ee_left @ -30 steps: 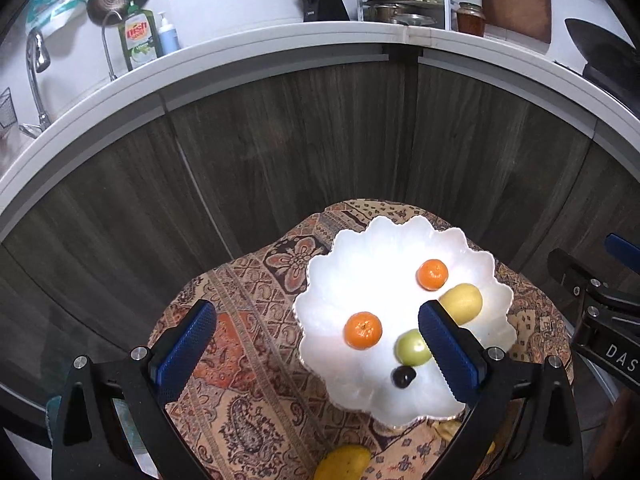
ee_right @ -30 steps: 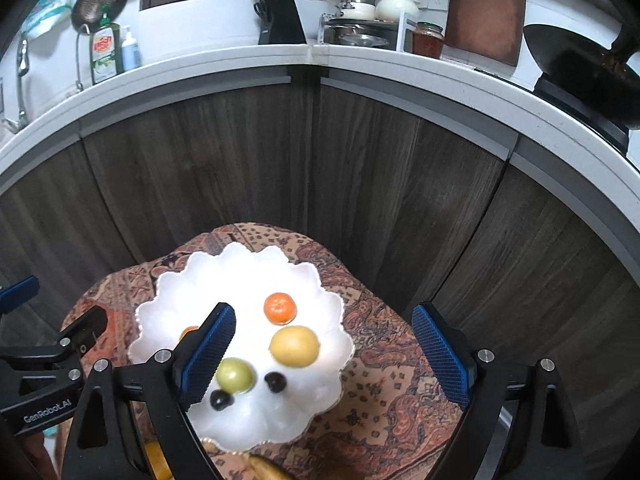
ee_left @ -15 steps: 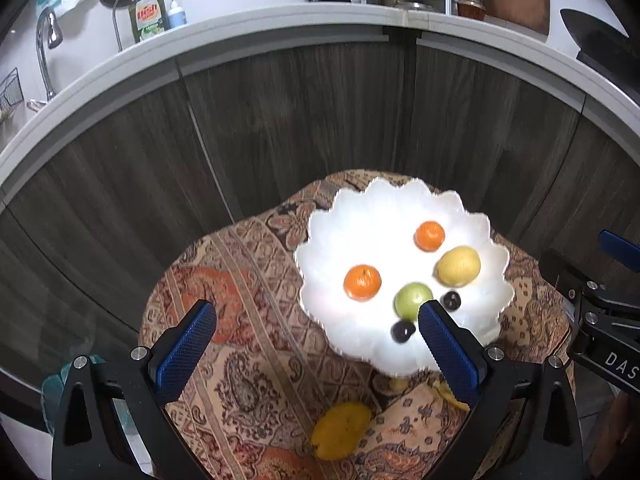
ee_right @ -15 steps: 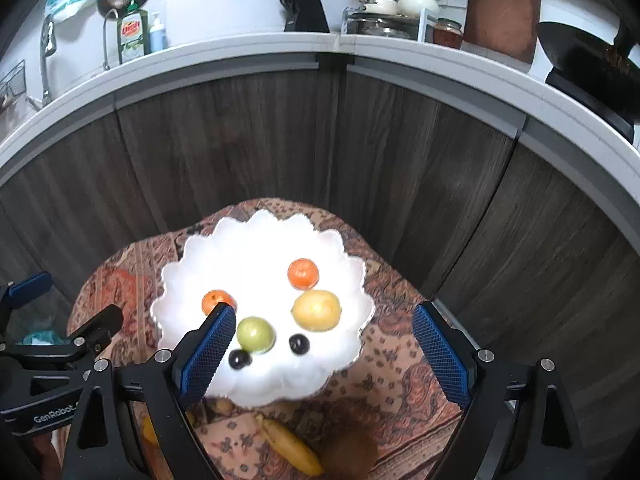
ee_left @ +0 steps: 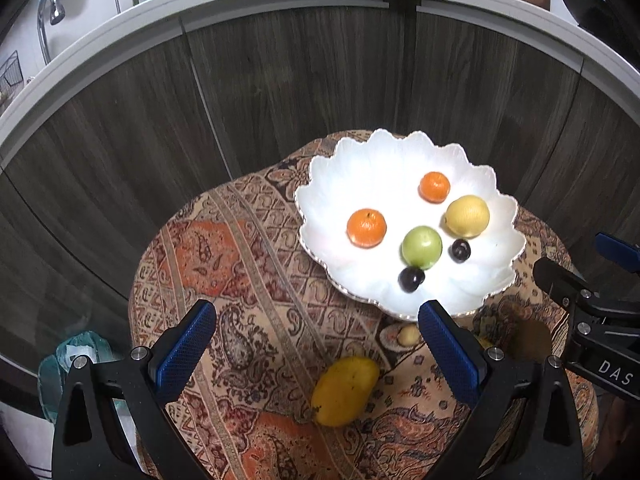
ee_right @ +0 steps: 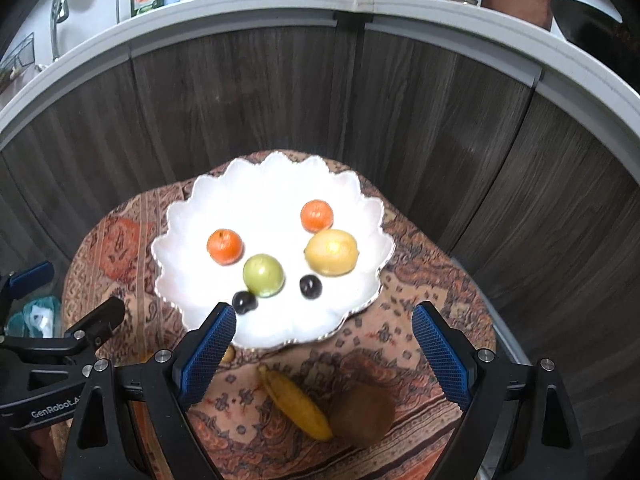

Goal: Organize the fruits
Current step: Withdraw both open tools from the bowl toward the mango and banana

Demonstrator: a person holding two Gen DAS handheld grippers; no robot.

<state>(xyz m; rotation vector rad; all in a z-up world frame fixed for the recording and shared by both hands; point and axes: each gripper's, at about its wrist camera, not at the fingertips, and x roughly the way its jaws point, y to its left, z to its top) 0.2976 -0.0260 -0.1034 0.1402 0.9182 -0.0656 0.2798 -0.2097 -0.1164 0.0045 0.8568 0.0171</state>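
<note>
Between the blue pads of the left gripper (ee_left: 316, 344) nothing is held; its jaws stand wide apart above the patterned cloth (ee_left: 240, 264), with a yellow mango (ee_left: 345, 391) lying on the cloth just below the gap. The right gripper (ee_right: 322, 344) is likewise spread wide and empty, poised over a banana (ee_right: 296, 402) and a brown kiwi (ee_right: 362, 414) that touch each other on the cloth.

Just beyond both sets of jaws sits the scalloped white bowl (ee_right: 180, 216). Inside it lie two oranges, one at the left (ee_right: 225, 246) and one toward the back (ee_right: 317, 216), a yellow lemon (ee_right: 331, 252) just in front of the back orange, a green fruit (ee_right: 264, 275) near the bowl's middle, and two dark plums, one (ee_right: 244, 302) touching the green fruit and one (ee_right: 311, 286) between the green fruit and the lemon. A small pale fruit (ee_left: 409, 335) rests on the cloth just outside the bowl's near rim.

Compared with a second ago, both cameras have tipped and dropped, so the bowl sits higher in each view and the mango, banana and kiwi have come into sight; the fruit in the bowl has not shifted. Behind the bowl stand dark wooden cabinet fronts (ee_right: 256, 100).
</note>
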